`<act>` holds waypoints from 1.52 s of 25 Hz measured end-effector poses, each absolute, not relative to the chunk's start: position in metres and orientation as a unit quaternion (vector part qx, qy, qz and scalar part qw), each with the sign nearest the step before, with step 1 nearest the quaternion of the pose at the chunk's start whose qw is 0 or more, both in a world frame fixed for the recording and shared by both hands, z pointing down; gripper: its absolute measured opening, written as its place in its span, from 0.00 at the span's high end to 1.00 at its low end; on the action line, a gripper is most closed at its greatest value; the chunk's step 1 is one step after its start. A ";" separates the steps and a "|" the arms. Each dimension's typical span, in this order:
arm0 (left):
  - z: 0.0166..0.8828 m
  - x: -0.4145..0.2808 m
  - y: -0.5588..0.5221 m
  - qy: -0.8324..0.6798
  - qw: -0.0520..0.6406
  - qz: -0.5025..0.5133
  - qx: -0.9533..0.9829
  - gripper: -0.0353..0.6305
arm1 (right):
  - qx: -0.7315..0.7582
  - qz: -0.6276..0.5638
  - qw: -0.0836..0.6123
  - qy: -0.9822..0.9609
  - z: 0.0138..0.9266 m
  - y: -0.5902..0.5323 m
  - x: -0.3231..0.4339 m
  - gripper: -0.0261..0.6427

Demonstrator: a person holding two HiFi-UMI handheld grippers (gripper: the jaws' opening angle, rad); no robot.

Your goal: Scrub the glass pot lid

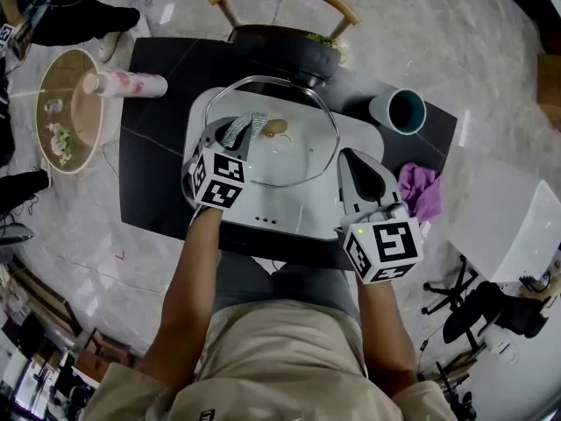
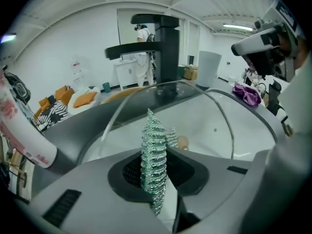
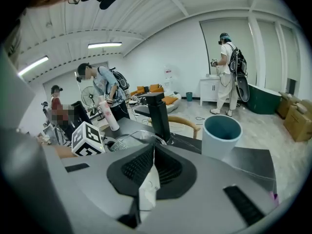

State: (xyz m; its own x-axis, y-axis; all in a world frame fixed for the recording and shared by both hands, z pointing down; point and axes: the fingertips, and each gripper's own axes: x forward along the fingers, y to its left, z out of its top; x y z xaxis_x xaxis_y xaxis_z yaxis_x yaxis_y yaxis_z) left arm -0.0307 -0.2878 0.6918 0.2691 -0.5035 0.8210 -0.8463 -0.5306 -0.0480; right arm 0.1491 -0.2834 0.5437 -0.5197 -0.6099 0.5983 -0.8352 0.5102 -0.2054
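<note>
The glass pot lid (image 1: 298, 152) lies flat in a white tray (image 1: 263, 210) on a dark table (image 1: 149, 174), its brown knob (image 1: 275, 128) a little toward 11 o'clock of the lid's centre. The left gripper (image 1: 226, 133) reaches over the lid's rim at 9 o'clock. Its jaws are clamped tight on a metal mesh scrubber (image 2: 154, 152), which stands on edge between them and pokes out toward the knob. It seems to touch the glass, though the head view is too small to be sure.

The right gripper (image 1: 355, 160) sits at 3 o'clock of the lid, over the tray's right side, apart from the glass. Its jaws are pressed together with nothing between the pads.

A black pot (image 1: 282, 49) stands at 12 o'clock of the lid, a teal cup (image 1: 399, 110) at 2 o'clock, a purple cloth (image 1: 421, 189) at 4 o'clock and a pink-patterned bottle (image 1: 127, 83) lies at 10 o'clock.
</note>
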 end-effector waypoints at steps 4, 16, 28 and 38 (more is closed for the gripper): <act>0.689 0.012 -0.287 -0.424 0.181 0.426 0.779 0.82 | 0.437 0.242 0.230 -0.835 0.541 -0.281 0.163 0.92; 0.707 0.121 -0.266 -0.321 0.154 0.439 0.825 0.81 | 0.454 0.245 0.226 -0.826 0.542 -0.270 0.195 0.92; 0.704 0.125 -0.261 -0.307 0.148 0.440 0.831 0.81 | 0.452 0.242 0.227 -0.828 0.540 -0.268 0.197 0.92; 0.715 0.029 -0.257 -0.355 0.155 0.470 0.793 0.81 | 0.436 0.237 0.235 -0.836 0.540 -0.264 0.169 0.92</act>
